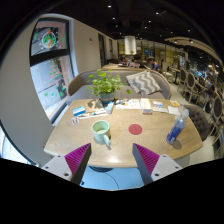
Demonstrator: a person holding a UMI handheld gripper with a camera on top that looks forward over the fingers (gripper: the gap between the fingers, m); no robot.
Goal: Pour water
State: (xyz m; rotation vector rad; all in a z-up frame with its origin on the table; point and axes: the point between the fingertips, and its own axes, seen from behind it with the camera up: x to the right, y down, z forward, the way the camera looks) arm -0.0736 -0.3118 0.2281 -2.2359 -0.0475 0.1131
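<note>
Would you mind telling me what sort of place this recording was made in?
Probably an office lounge or café-style meeting area: a wooden table with a potted plant, a cushioned sofa behind it, and a wall screen. The open gripper faces a green cup.

Smooth pale wood table, glossy green ceramic-looking mug, clear plastic bottle, matt red coaster

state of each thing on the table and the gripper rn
gripper: open, holding nothing, short of the table
green mug: upright on the table, ahead of the fingers
water bottle: standing, leaning a little, blue cap on
red coaster: flat, nothing on it
potted plant: upright at the far side
</note>
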